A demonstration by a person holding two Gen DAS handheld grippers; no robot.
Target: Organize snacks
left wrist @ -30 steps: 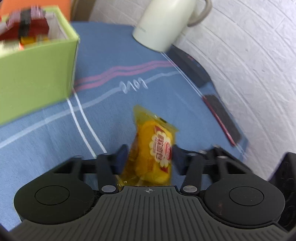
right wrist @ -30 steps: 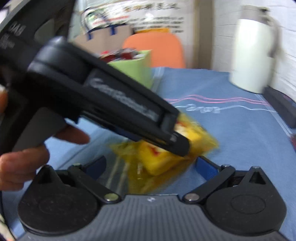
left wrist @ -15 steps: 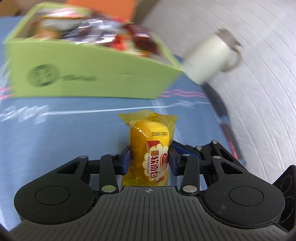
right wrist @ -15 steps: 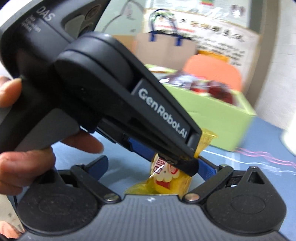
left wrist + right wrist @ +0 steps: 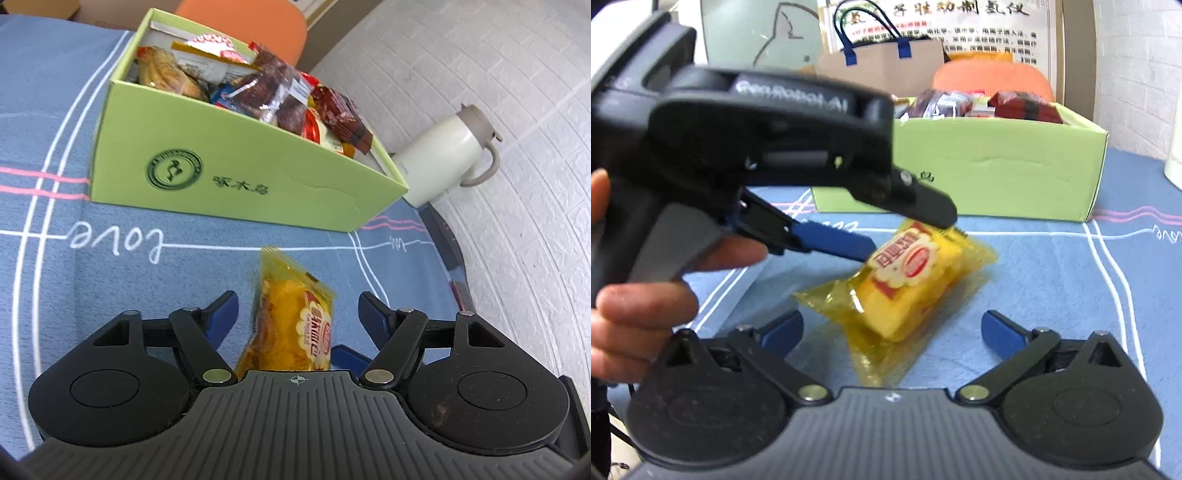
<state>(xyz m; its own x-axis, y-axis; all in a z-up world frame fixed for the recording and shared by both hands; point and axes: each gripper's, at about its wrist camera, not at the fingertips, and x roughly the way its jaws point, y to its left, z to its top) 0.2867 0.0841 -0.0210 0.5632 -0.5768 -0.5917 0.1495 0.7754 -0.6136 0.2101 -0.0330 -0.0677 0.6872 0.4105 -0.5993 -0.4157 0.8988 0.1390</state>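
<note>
A yellow snack packet (image 5: 291,325) (image 5: 905,280) lies tilted on the blue tablecloth in front of the green snack box (image 5: 240,173) (image 5: 997,173). My left gripper (image 5: 299,306) (image 5: 908,236) straddles the packet. Its jaws are opening, and there is a gap between each pad and the wrapper. My right gripper (image 5: 892,325) stands open wide, low over the cloth, with the packet's near end between its blue fingertips and untouched. The box is filled with several wrapped snacks.
A cream kettle (image 5: 443,162) stands right of the box by the white brick wall. Dark flat items (image 5: 447,240) lie along the table's right edge. A person's hand (image 5: 635,306) holds the left gripper's handle. An orange chair (image 5: 993,81) and a paper bag (image 5: 882,62) are behind the box.
My left gripper carried the packet toward the green box while shut on it, and its jaws have now spread, leaving the packet loose. The right gripper swung along and stayed open.
</note>
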